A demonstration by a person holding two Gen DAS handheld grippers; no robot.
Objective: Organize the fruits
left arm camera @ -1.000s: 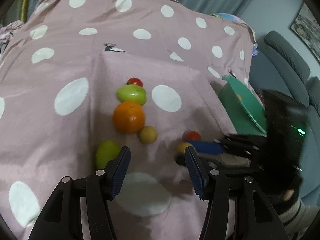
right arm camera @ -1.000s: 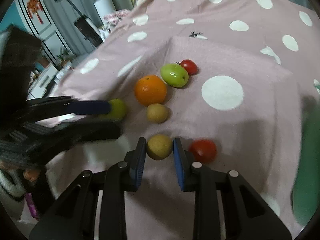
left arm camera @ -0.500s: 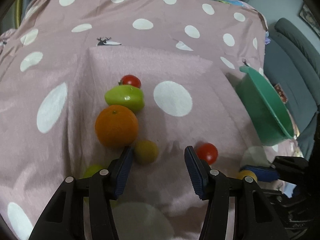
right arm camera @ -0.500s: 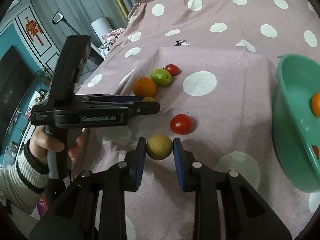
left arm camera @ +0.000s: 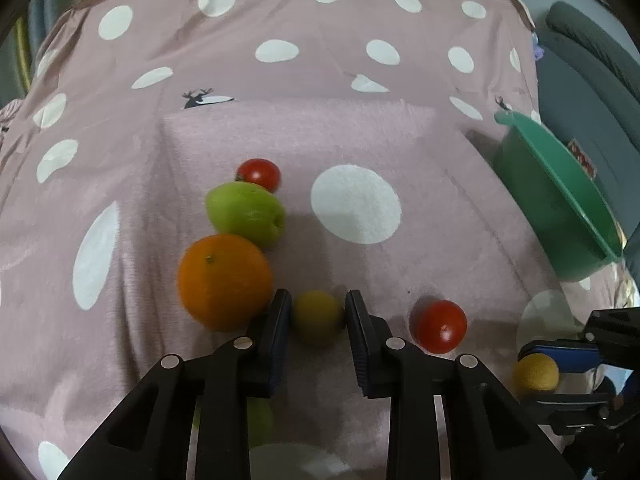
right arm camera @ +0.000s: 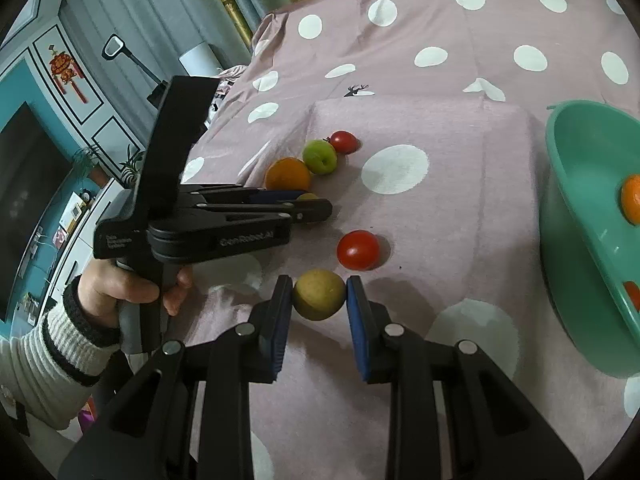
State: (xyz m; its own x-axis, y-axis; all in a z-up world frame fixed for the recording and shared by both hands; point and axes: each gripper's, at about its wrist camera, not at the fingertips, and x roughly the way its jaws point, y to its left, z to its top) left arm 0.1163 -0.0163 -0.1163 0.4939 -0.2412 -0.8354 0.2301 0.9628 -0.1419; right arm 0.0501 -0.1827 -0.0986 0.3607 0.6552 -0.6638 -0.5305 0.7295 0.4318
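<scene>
Judging from how the fruit lies, the sorting is under way but far from finished, and the green basin (right arm camera: 576,216) serves as the landmark for everything else.

Nearest to the cameras, both tools have fruit in them. The right gripper (right arm camera: 319,300) pinches a yellow-brown fruit (right arm camera: 319,295) between its blue pads, on the near side of the basin and not yet over its rim. The left gripper (left arm camera: 318,316) has its jaws pressed against a small yellowish fruit (left arm camera: 317,314), farther from the basin, with the pads touching it on both sides. A hand (right arm camera: 120,288) in a striped sleeve holds that tool.

Between the two held fruits and the basin, a red tomato (right arm camera: 357,250) lies loose on the dotted pink cloth (left arm camera: 356,132), the closest of the loose fruits to the basin. Just beside the left gripper, on the side away from the basin, sits an orange (left arm camera: 225,280). A green apple (left arm camera: 246,214) touches it, and beyond that a second tomato (left arm camera: 259,174) rests against the apple, farthest from the cameras. Another green fruit shows partly under the left tool; I cannot tell what it is.

Inside the basin, an orange fruit (right arm camera: 631,199) already rests against the wall, with a sliver of another one lower down. So a couple of pieces appear stored, two are gripped and ready to carry across, and at least four wait on the cloth.
</scene>
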